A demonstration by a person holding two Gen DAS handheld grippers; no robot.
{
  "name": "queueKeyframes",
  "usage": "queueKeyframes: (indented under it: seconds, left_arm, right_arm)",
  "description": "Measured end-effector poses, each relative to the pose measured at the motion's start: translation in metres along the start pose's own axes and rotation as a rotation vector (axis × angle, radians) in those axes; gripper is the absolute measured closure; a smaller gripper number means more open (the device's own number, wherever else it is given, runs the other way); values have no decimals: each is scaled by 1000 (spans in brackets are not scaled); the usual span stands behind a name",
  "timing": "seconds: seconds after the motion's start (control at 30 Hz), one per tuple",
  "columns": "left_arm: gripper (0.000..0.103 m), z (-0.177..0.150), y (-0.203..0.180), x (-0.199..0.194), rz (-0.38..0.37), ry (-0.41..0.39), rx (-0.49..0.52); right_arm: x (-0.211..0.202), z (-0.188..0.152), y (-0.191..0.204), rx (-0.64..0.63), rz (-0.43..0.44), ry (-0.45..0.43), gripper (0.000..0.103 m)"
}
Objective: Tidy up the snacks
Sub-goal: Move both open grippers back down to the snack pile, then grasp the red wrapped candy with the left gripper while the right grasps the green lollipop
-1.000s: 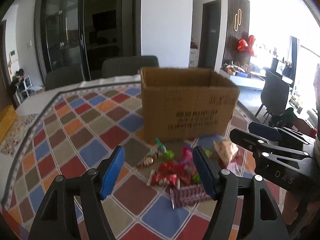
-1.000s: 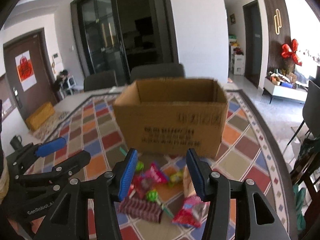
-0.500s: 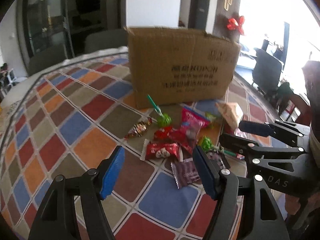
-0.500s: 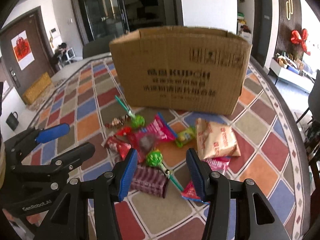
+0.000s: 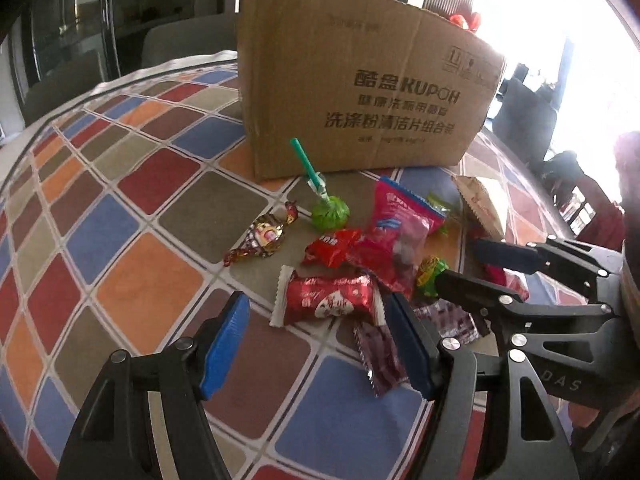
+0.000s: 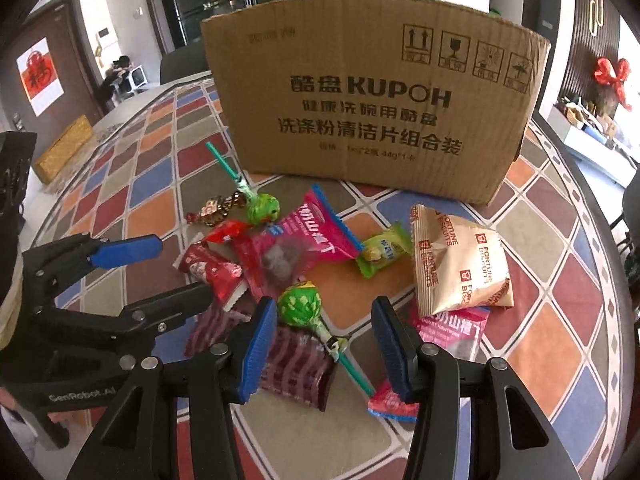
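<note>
A pile of wrapped snacks lies on the checked tablecloth [image 5: 140,292] in front of a tall cardboard box [image 6: 372,104]. My left gripper [image 5: 316,344] is open just short of a red candy packet [image 5: 328,300], with nothing between its pads. To its right, my right gripper [image 6: 326,348] hangs open low over a green lollipop [image 6: 300,302] and a maroon striped packet [image 6: 296,364], touching neither. A pink packet [image 6: 316,232], a Fortune Biscuits bag [image 6: 460,268] and a gold-wrapped candy [image 5: 264,236] lie further out. The box's inside is hidden.
A second green lollipop [image 5: 330,212] with a teal stick rests near the box's foot. The two grippers are close side by side, the left gripper [image 6: 176,268] at the left of the right wrist view. Dark chairs [image 5: 188,40] stand behind the table.
Both grippers have sunk towards the snack pile and tipped further down. The box and the snacks now look much larger and closer. Neither gripper's opening has visibly changed.
</note>
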State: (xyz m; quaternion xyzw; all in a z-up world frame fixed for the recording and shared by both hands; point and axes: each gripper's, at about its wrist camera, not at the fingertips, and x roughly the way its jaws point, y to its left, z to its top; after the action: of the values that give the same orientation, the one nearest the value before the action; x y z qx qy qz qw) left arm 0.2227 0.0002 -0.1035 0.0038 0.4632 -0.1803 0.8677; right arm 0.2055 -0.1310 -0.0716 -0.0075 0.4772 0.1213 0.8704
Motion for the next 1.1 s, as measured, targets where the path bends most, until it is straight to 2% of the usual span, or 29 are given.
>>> queueKeyframes:
  seconds: [0.2, 0.4, 0.5, 0.53, 0.63, 0.8, 1.1]
  left_arm:
    - [33, 4, 6, 13, -28, 20, -30]
    - [37, 4, 1, 20, 13, 16, 0]
    - [44, 3, -1, 19, 14, 7, 4]
    - [50, 2, -4, 19, 10, 4, 12]
    - [56, -1, -10, 16, 30, -9, 25]
    - [58, -2, -8, 16, 13, -9, -1]
    - [59, -5, -10, -2, 58, -22, -33]
  right_arm:
    - [5, 2, -2, 11, 10, 5, 60]
    - [8, 1, 2, -9, 25, 12, 61]
    - [14, 1, 0, 7, 46, 30, 64]
    - [16, 1, -1, 14, 52, 33, 67]
    - [20, 0, 1, 21, 77, 39, 76]
    - [21, -1, 4, 34, 84, 31, 77]
    - [6, 1, 6, 29, 71, -16, 78]
